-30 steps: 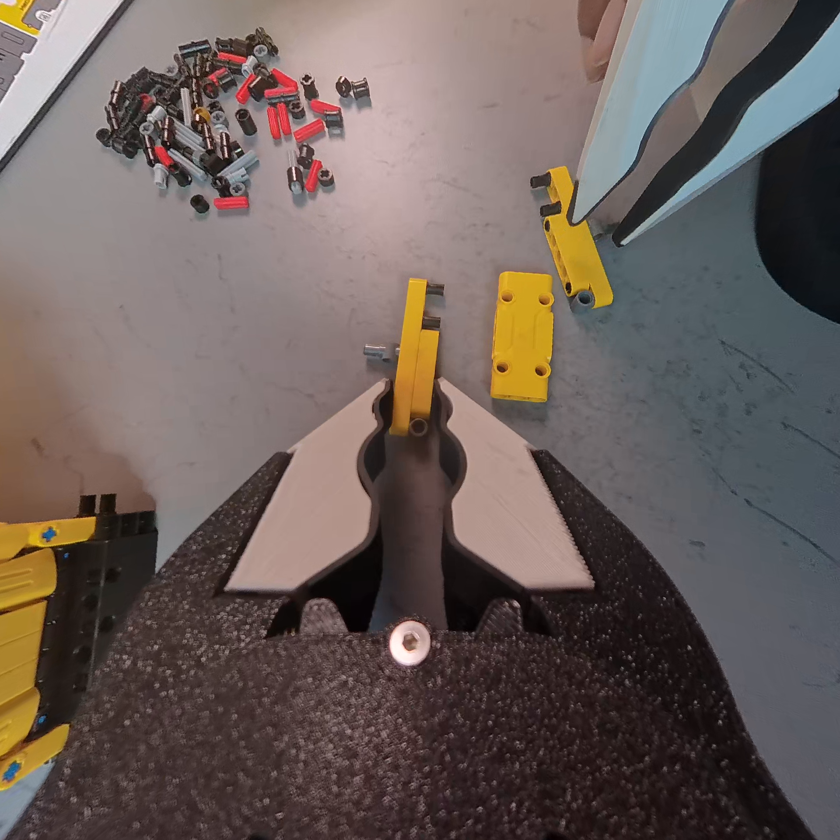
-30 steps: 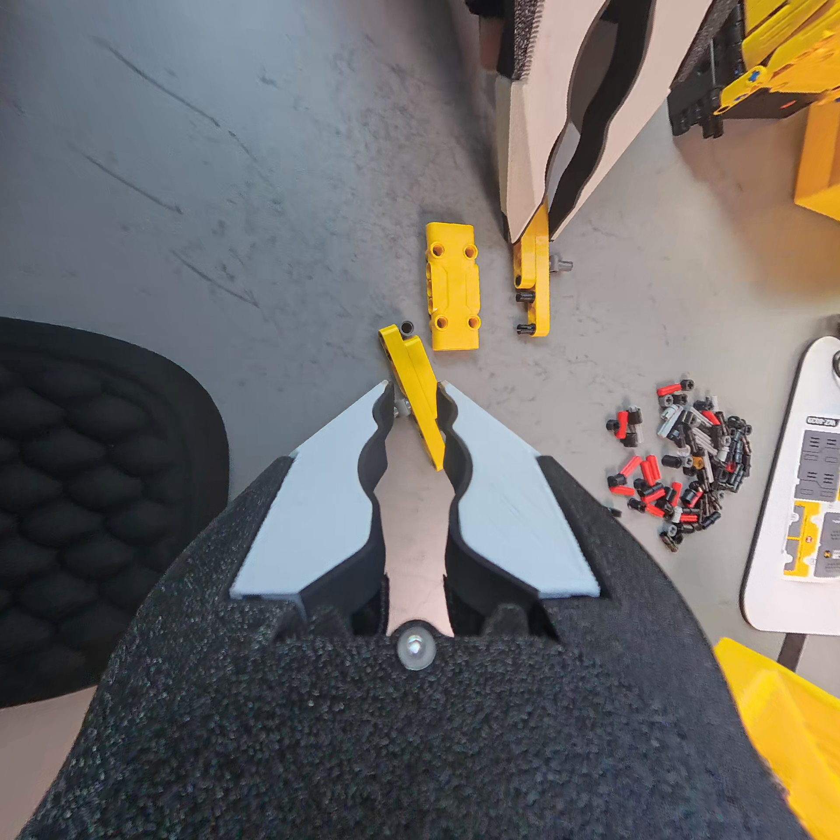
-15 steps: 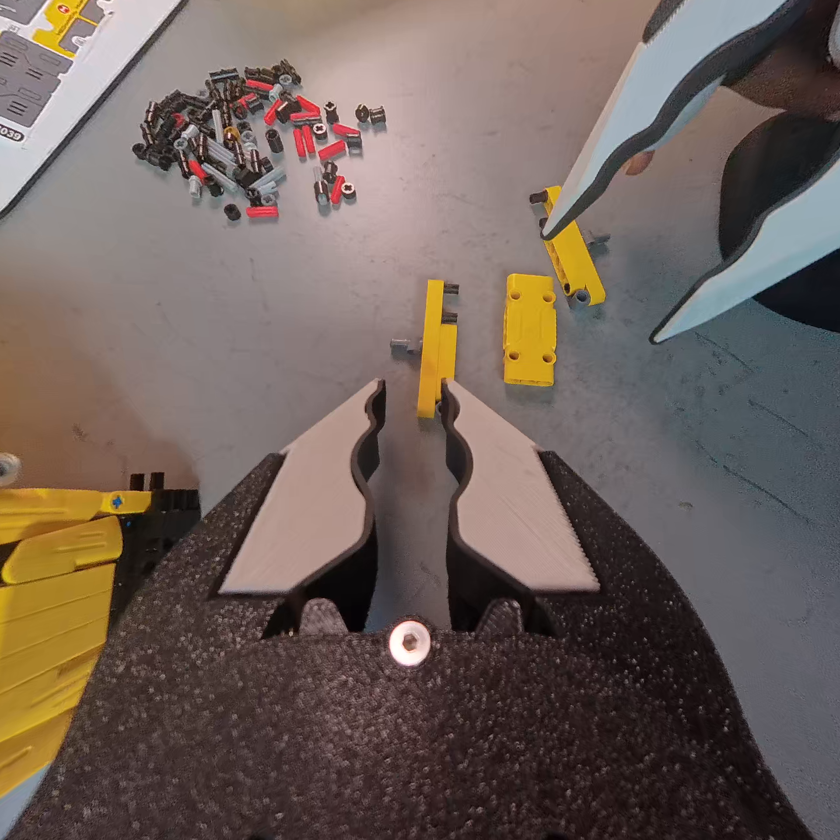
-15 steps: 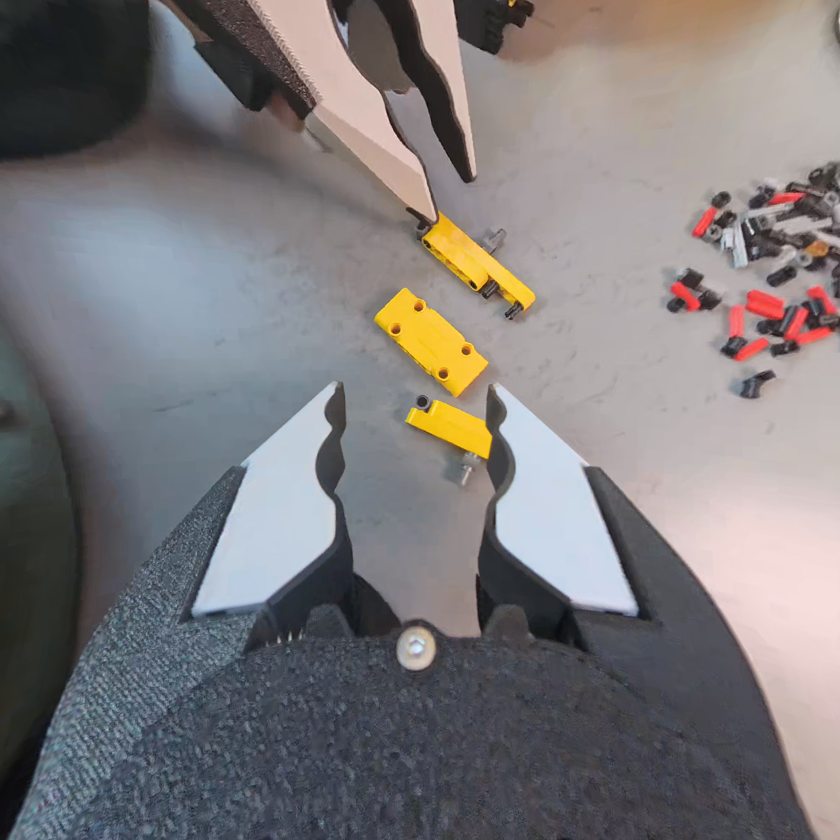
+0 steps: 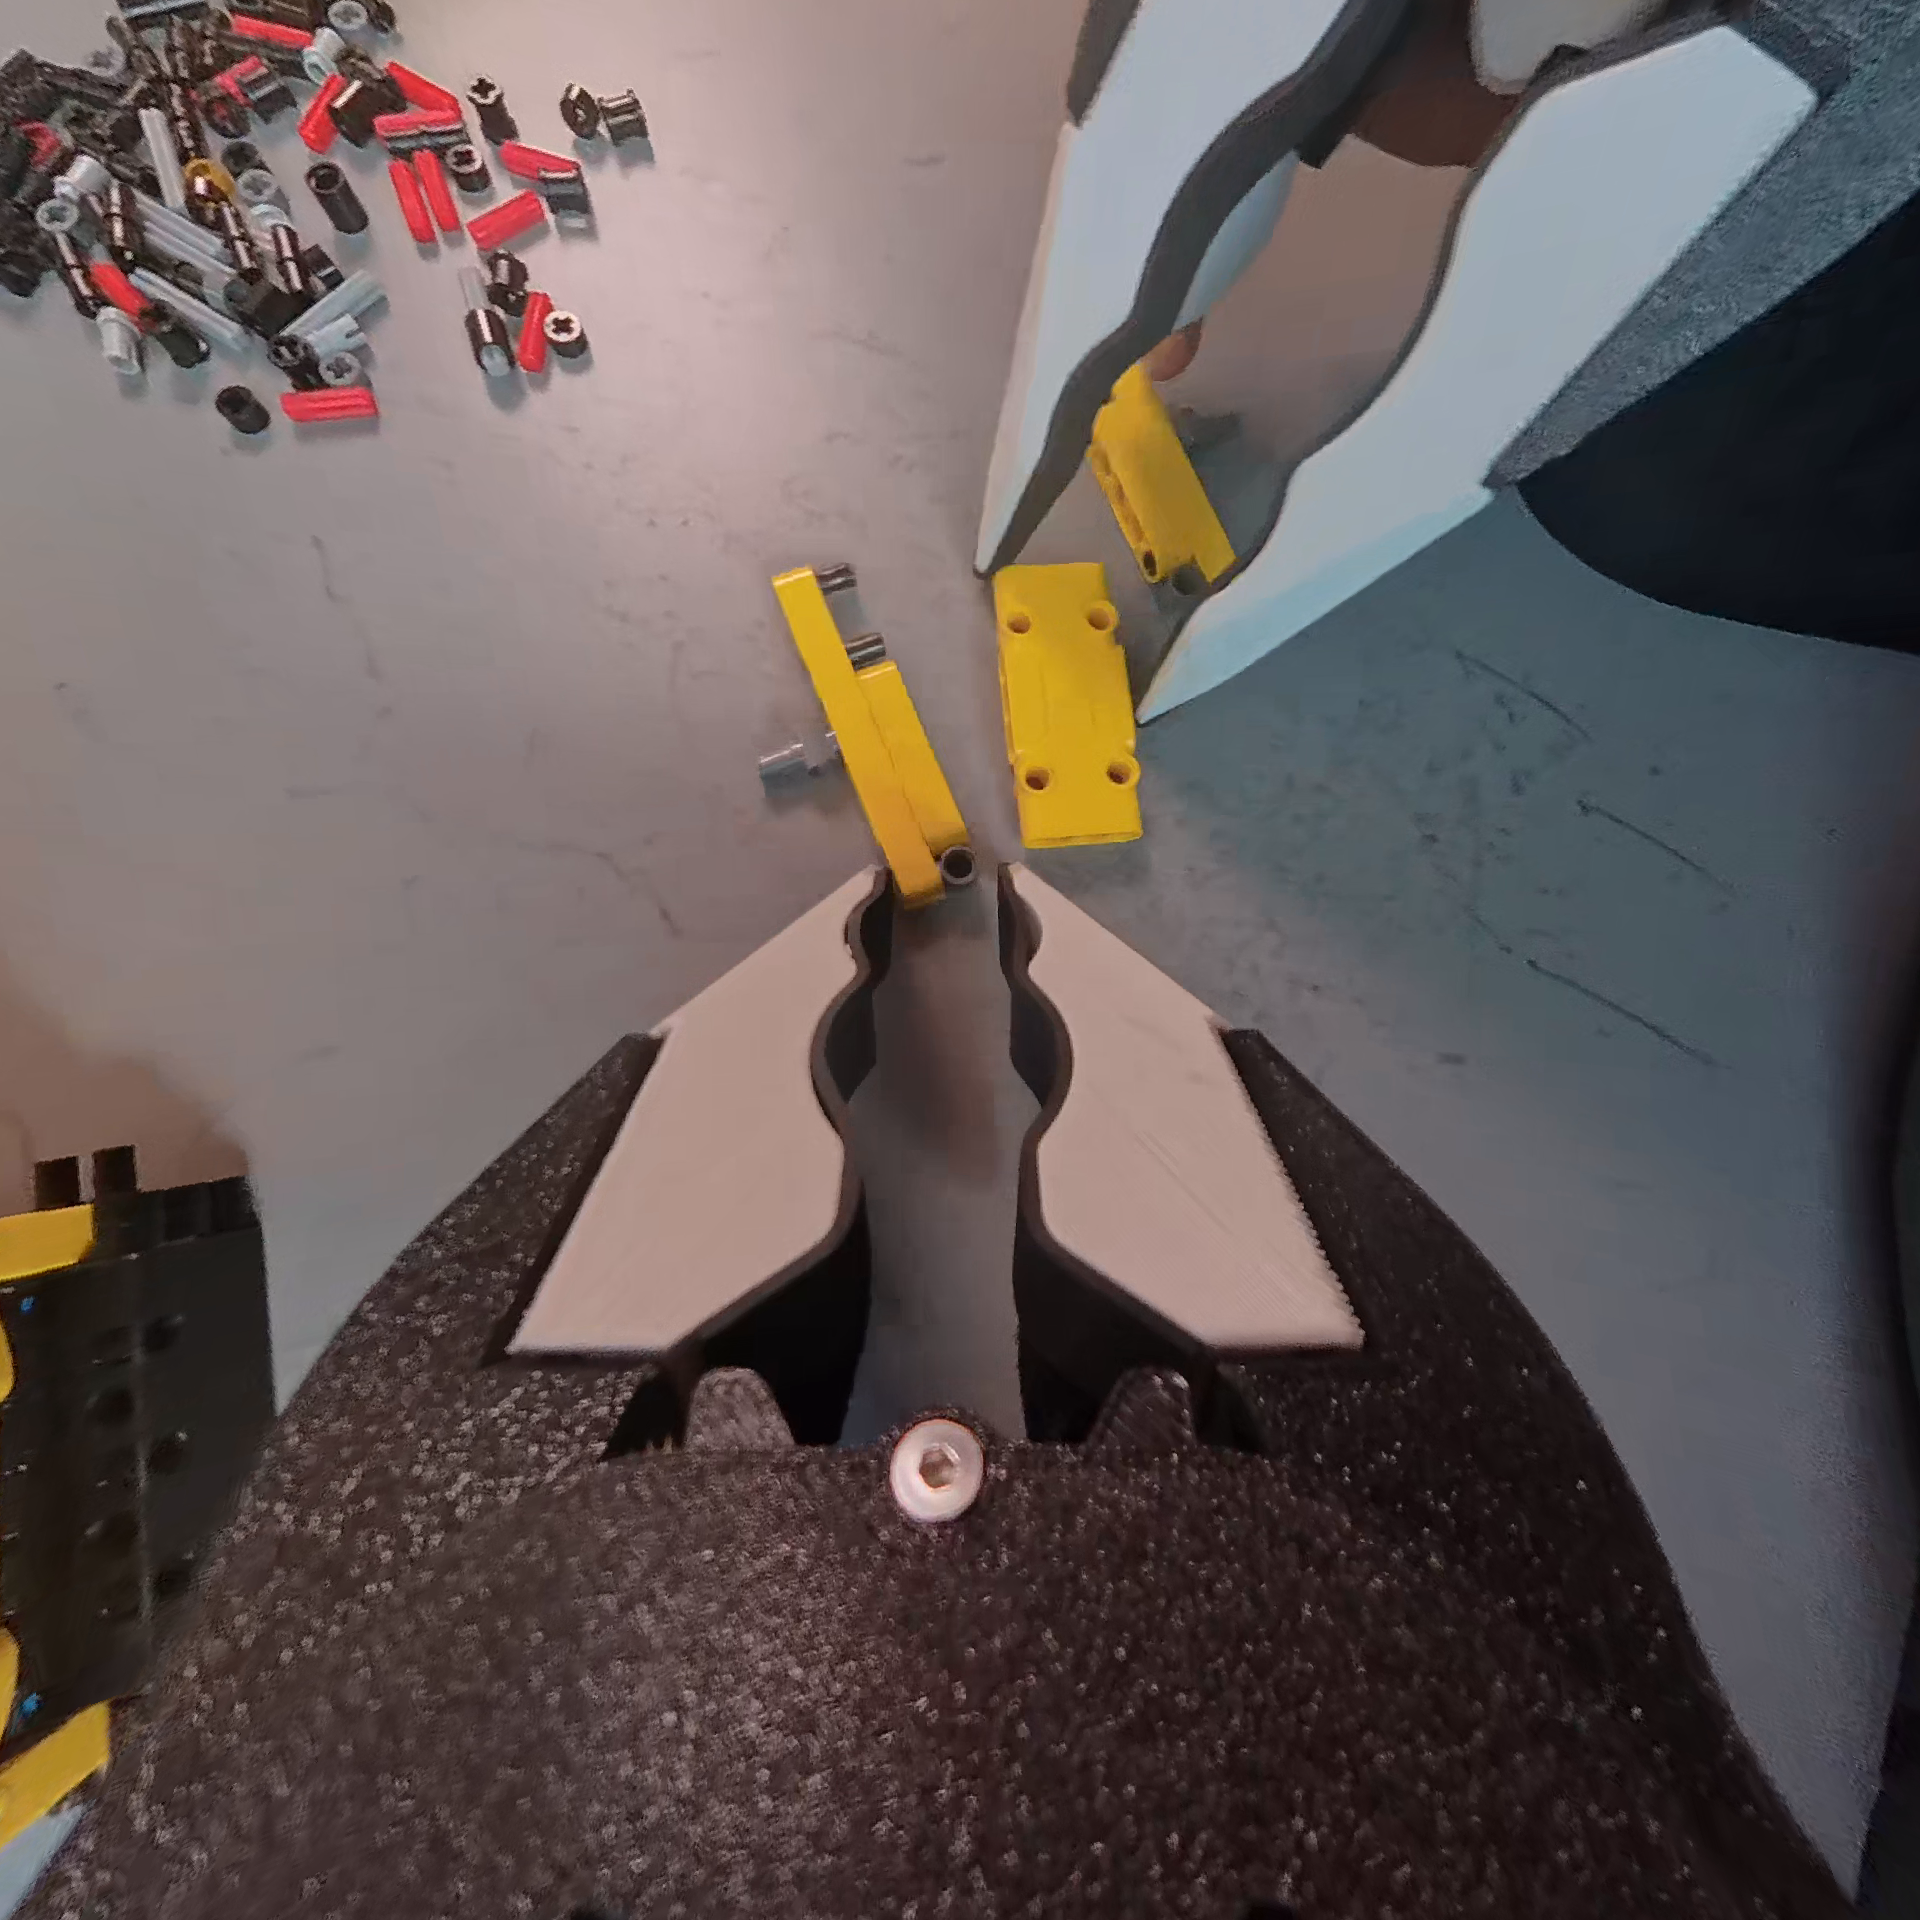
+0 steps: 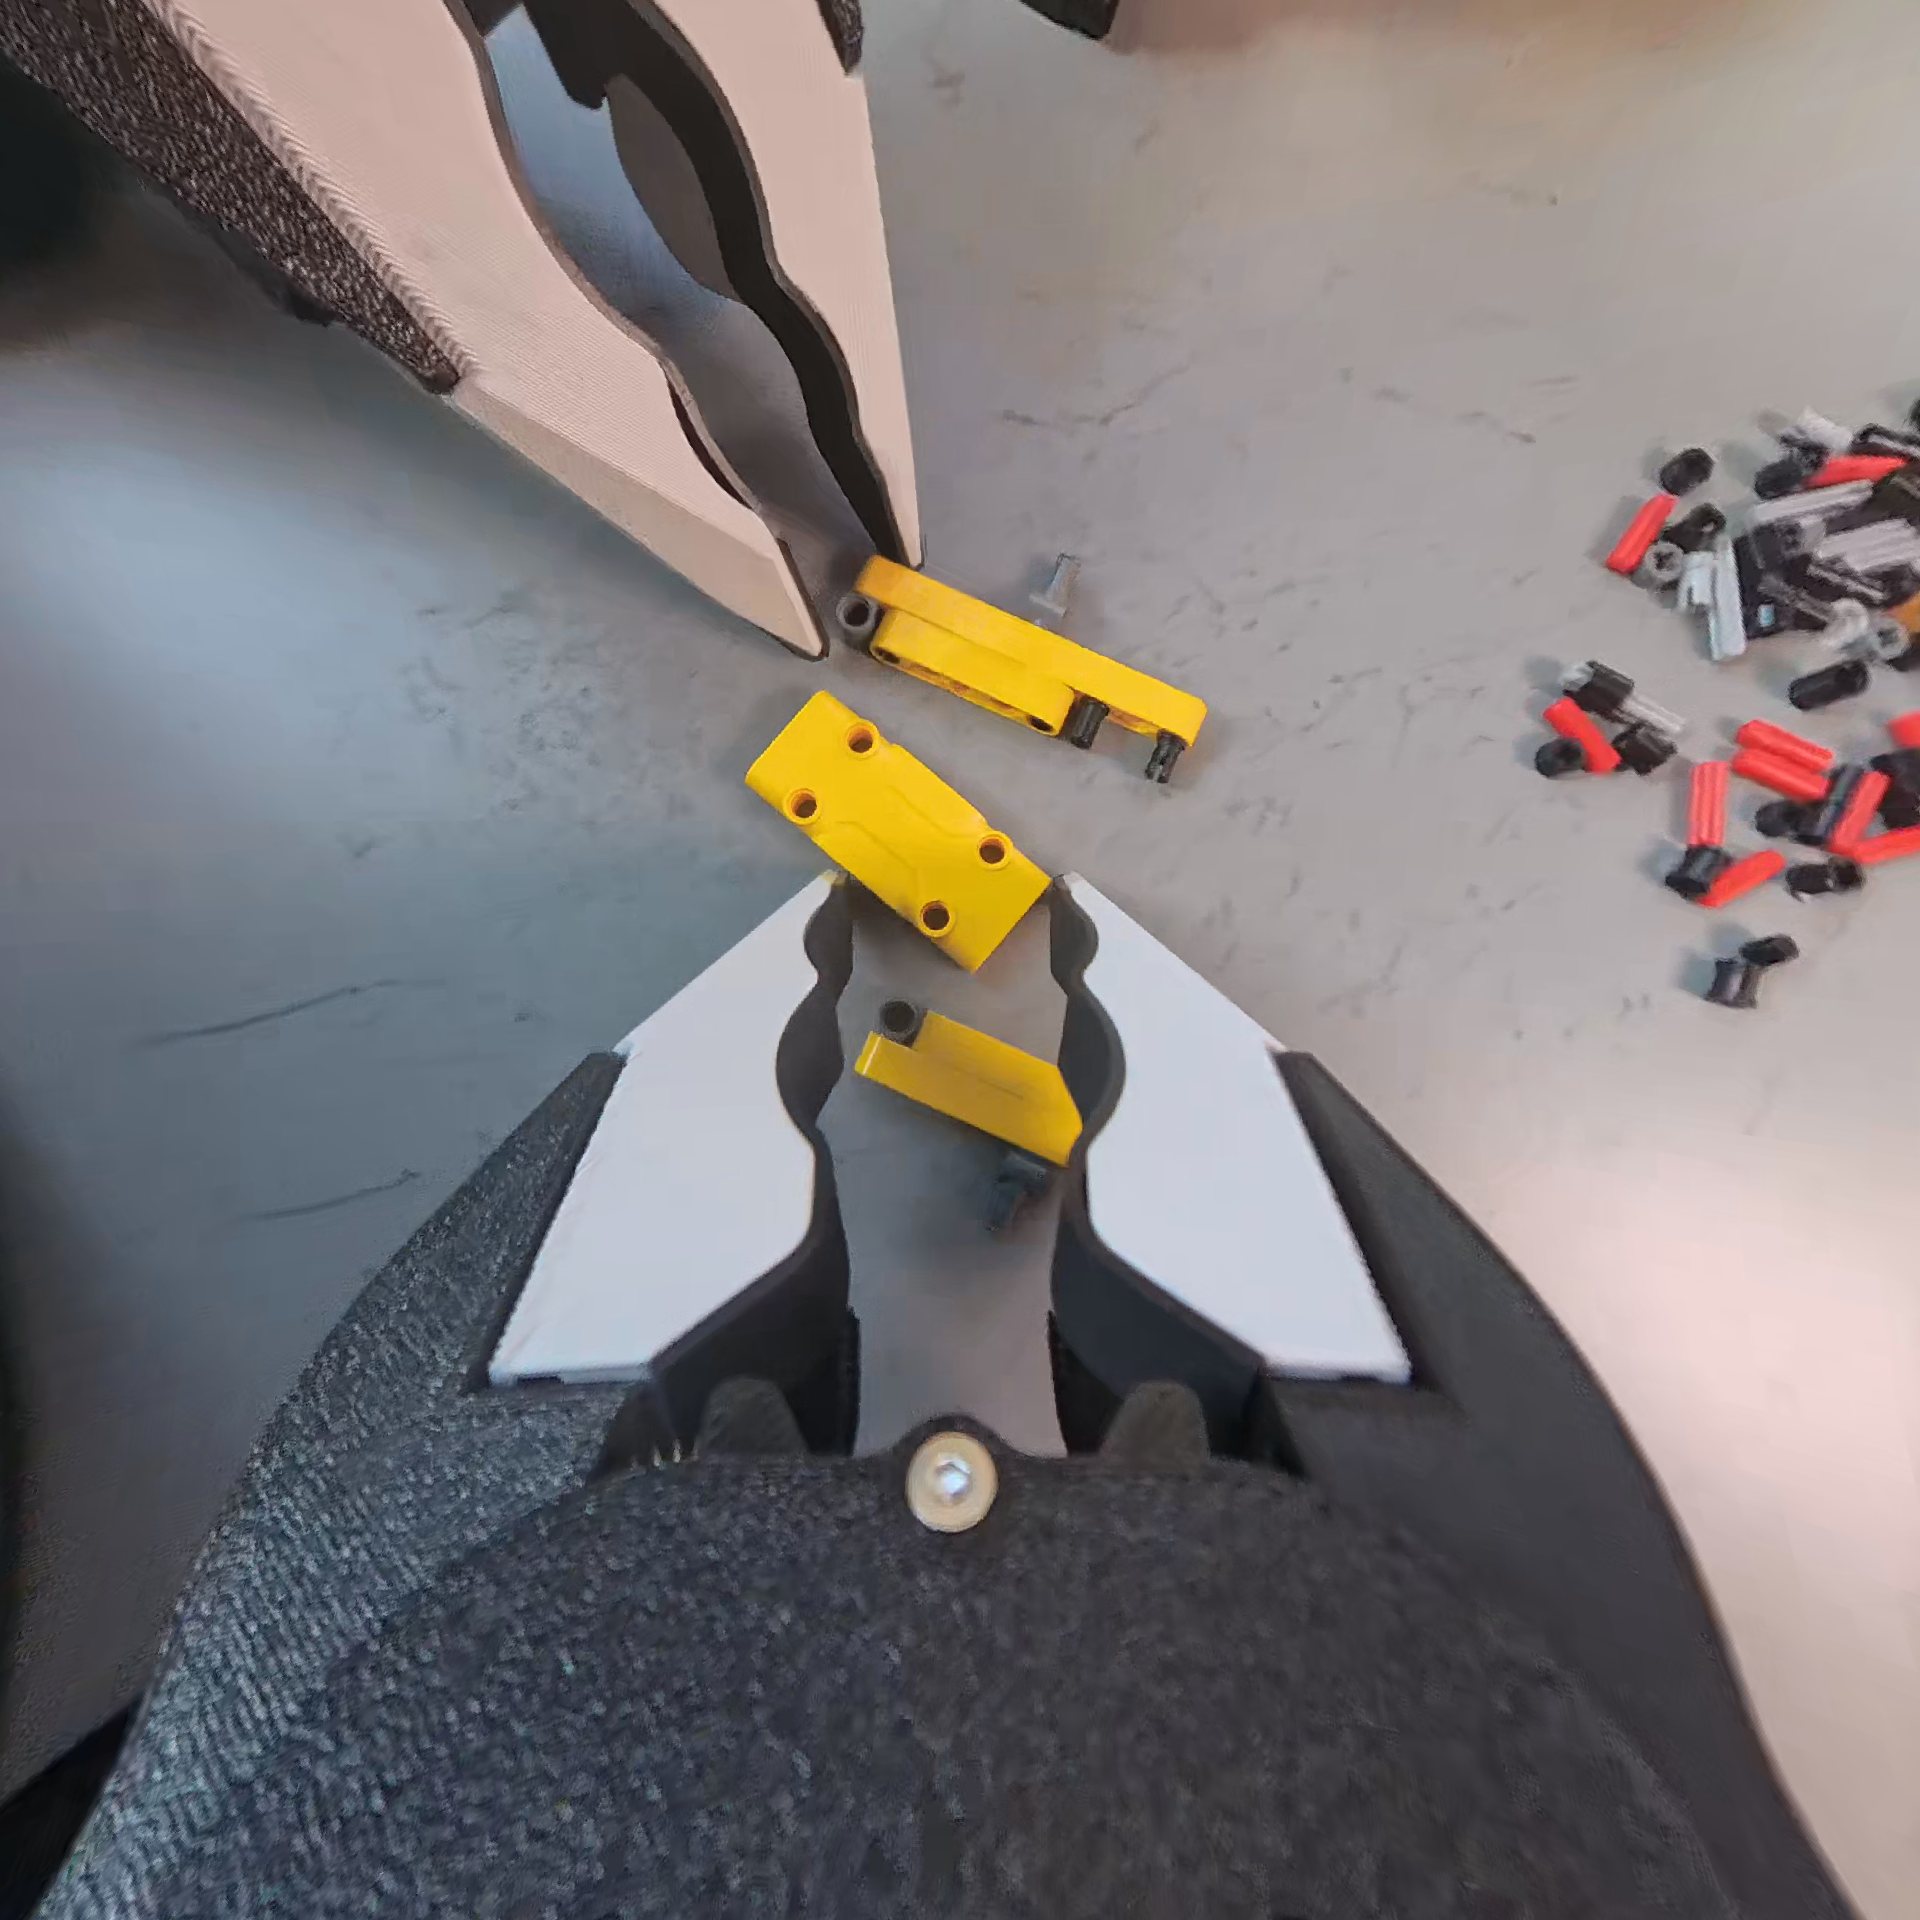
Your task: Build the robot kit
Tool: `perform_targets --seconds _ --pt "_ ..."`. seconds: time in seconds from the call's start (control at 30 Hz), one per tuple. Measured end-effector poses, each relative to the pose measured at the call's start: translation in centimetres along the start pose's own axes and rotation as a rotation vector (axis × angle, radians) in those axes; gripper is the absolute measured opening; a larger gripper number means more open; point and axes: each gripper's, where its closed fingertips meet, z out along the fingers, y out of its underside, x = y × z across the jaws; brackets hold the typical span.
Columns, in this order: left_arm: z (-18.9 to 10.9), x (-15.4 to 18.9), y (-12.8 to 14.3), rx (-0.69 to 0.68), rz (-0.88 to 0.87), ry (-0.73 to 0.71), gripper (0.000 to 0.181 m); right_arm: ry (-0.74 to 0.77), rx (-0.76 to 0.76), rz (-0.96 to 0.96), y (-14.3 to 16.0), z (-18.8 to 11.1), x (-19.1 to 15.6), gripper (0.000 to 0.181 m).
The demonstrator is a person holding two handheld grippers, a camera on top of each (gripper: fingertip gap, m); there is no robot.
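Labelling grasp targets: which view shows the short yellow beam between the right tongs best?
Right wrist view: the short yellow beam lies close, nearly whole, lengthwise face showing. Left wrist view shows it farther off, smaller, upper end covered.

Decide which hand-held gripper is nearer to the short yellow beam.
Right. The short yellow beam lies between the open fingers of the right hand-held gripper. The left hand-held gripper sits beyond the yellow four-hole panel, at the end of the long yellow beam.

Grey tabletop (image 5: 416,727). Just ahead of the left gripper (image 5: 943,883) lies a long yellow beam (image 5: 868,717) with black pins, with a flat yellow panel (image 5: 1070,717) beside it on the right. A heap of red, black and grey pins (image 5: 260,197) lies far ahead-left. A black-and-yellow model (image 5: 114,1403) sits beside the gripper's left.
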Motion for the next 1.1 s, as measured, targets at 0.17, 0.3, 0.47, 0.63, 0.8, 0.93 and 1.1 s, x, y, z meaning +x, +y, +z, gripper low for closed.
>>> perform_targets --seconds 0.17,0.3,0.47,0.63,0.8,0.93,1.1 --pt "-0.2 2.7 -0.3 0.019 0.021 0.167 0.025 -0.171 -0.004 -0.294 -0.1 0.0 -0.1 0.033" --pt "-0.4 4.4 0.0 0.011 0.07 0.265 0.026 -0.255 -0.005 -0.481 0.1 -0.3 0.4 0.033" --pt "-0.6 3.2 -0.4 0.044 0.098 0.198 0.027 -0.254 -0.019 -0.444 0.1 -0.5 1.8 0.047" --pt "-0.8 0.6 -1.2 0.1 0.08 0.069 0.043 -0.147 -0.035 -0.273 -0.1 -1.1 1.4 0.064" --pt "0.1 0.0 -1.2 0.095 0.071 0.038 0.061 -0.057 0.011 -0.03 -1.2 -1.3 -0.5 0.07" --pt "0.5 -0.1 -1.5 0.096 0.074 0.019 0.064 -0.007 -0.005 -0.012 -0.8 -0.2 -0.9 0.076" --pt "0.6 -0.5 -1.5 0.086 0.11 -0.02 0.063 -0.042 -0.026 -0.081 -0.3 0.3 -0.4 0.06"
